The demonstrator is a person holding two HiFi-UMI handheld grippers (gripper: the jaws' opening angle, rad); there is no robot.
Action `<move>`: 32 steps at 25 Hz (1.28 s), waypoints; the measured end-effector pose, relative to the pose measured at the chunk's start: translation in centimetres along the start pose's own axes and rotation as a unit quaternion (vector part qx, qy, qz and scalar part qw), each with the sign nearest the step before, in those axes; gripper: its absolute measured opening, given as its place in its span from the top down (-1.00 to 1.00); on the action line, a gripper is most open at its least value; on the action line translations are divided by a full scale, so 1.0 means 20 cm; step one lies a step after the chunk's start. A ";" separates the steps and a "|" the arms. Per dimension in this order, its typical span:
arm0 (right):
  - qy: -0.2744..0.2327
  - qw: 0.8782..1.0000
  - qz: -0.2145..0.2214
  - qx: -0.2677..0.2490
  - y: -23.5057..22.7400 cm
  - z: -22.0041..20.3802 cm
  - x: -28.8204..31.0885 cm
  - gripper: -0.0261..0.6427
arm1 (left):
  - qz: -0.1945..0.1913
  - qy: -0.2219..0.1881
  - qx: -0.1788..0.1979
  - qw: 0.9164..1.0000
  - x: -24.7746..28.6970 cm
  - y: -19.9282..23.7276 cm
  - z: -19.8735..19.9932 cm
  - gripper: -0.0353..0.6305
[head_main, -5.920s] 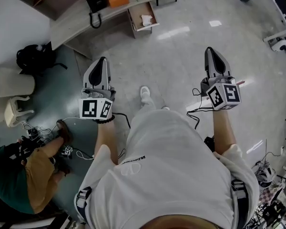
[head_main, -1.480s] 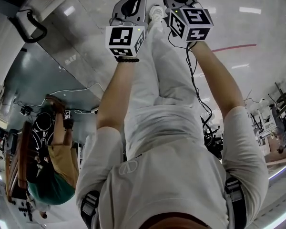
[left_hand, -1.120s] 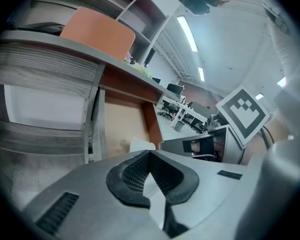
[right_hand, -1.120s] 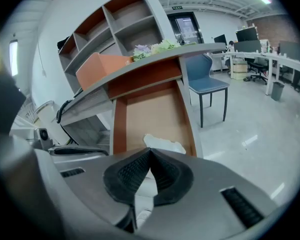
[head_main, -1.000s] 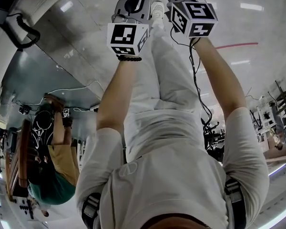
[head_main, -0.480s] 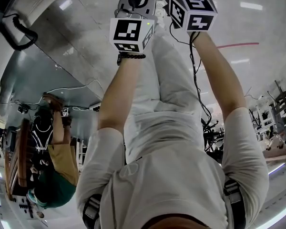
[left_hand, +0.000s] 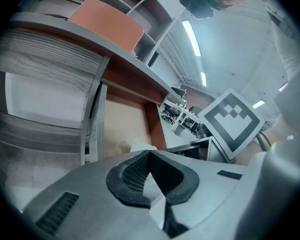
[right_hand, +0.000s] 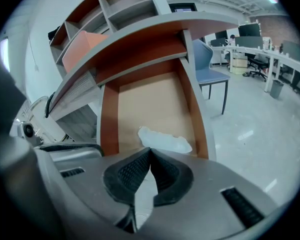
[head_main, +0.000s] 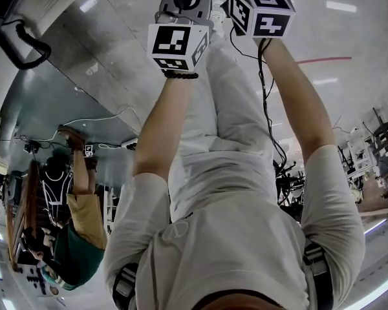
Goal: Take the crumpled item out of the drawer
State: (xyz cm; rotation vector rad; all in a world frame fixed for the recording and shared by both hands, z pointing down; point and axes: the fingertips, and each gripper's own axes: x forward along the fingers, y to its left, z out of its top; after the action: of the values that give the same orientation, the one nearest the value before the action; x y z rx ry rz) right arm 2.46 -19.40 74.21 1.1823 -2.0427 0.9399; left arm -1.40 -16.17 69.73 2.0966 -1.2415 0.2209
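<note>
Open drawer (right_hand: 150,101) under the grey worktop (right_hand: 140,31); crumpled item (right_hand: 165,140) (white) on its base. Left gripper (left_hand: 149,154) and right gripper (right_hand: 150,152): fingers of the 2 pressed together, empty. Glossy office floor (right_hand: 250,129).

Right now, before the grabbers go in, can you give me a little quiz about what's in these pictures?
1. True or false: the crumpled item lies inside the open drawer.
2. Pick one. The right gripper is: A) shut, with nothing between its jaws; B) shut on the crumpled item; C) wide open.
3. Fill in the gap: the box standing above the drawer is ___ in colour.

Key: 1 true; 2 A; 3 orange.
</note>
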 end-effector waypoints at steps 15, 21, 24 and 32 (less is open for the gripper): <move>0.026 1.000 -0.011 -0.002 -0.03 -0.03 0.03 0.57 | -0.001 -0.001 -0.005 1.000 0.01 0.03 0.02 0.89; 0.040 0.999 -0.007 -0.001 -0.02 -0.05 0.08 0.35 | -0.005 0.001 -0.004 1.000 0.01 0.05 0.00 0.89; 0.048 0.999 -0.011 -0.003 -0.02 -0.07 0.10 0.35 | -0.003 0.003 -0.007 1.000 0.01 0.07 -0.01 0.89; 0.069 0.998 -0.012 -0.006 -0.02 -0.06 0.12 0.19 | -0.004 0.004 -0.008 1.000 0.02 0.08 0.01 0.89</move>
State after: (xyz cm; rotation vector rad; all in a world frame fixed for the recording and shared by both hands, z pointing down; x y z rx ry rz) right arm 2.06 -19.75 76.79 1.1015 -1.9181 0.9688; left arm -2.49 -17.10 70.51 2.0840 -1.2267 0.2138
